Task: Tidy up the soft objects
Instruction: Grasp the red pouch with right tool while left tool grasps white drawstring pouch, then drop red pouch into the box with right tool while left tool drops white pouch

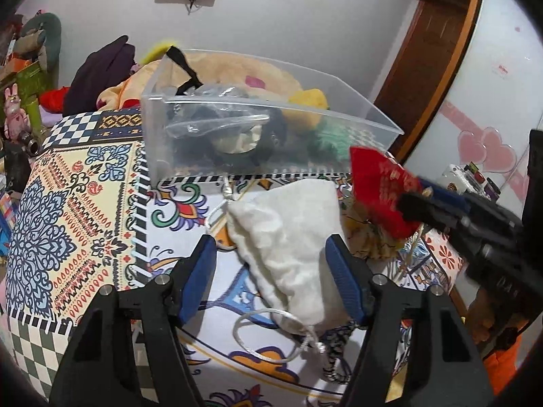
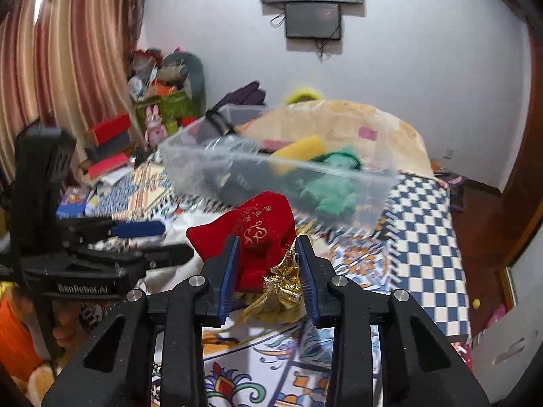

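Observation:
A clear plastic bin (image 1: 271,156) stands on the patterned bed cover and holds yellow (image 1: 307,101), green (image 1: 331,135) and dark soft items; it also shows in the right wrist view (image 2: 190,159). My left gripper (image 1: 271,247) is open around a white drawstring pouch (image 1: 292,244) lying flat in front of the bin. My right gripper (image 2: 266,247) is shut on a red embroidered pouch (image 2: 258,227) with a gold-tied neck and holds it raised just short of the bin. The red pouch (image 1: 376,186) and right gripper (image 1: 417,203) show at the right of the left wrist view.
The patterned bed cover (image 1: 78,210) spreads left and forward. A beige blanket (image 2: 356,122) lies behind the bin. Boxes, books and a pink rabbit toy (image 2: 154,125) crowd the far left. A wooden door frame (image 1: 431,51) and wardrobe stand at the right.

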Available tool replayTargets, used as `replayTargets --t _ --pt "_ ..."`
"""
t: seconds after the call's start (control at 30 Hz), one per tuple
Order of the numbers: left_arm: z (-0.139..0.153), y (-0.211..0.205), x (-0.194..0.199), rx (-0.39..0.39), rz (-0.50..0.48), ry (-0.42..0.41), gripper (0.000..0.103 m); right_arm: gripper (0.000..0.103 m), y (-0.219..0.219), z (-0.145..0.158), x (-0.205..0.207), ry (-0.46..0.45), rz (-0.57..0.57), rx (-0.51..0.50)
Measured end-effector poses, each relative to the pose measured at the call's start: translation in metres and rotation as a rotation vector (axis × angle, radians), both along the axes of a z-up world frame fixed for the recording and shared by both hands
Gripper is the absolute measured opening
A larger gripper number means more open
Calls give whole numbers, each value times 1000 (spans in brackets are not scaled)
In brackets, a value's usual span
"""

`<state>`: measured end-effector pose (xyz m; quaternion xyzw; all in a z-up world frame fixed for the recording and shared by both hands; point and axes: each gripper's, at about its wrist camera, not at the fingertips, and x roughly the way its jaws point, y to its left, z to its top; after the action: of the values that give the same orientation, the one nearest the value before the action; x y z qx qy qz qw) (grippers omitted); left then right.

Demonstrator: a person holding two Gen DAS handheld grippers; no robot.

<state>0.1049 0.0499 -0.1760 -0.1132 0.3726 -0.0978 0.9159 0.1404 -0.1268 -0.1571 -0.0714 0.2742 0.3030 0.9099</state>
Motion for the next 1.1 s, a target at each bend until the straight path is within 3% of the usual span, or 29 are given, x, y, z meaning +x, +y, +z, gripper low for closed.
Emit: replayTargets --t 0.33,0.43,0.47,0.6,1.1 --pt "-5 -28 6 53 -29 7 67 31 -23 9 5 -5 -67 62" --pt "-7 -30 8 65 -36 -6 45 31 -25 7 8 6 -74 66" --pt "-7 -30 8 61 -46 -5 33 31 -25 7 8 7 -76 68" --pt "-2 -31 5 79 -36 -33 18 31 -30 13 6 -1 -82 86" --pt "65 -13 -10 104 15 -215 17 31 -42 52 9 -104 -119 116"
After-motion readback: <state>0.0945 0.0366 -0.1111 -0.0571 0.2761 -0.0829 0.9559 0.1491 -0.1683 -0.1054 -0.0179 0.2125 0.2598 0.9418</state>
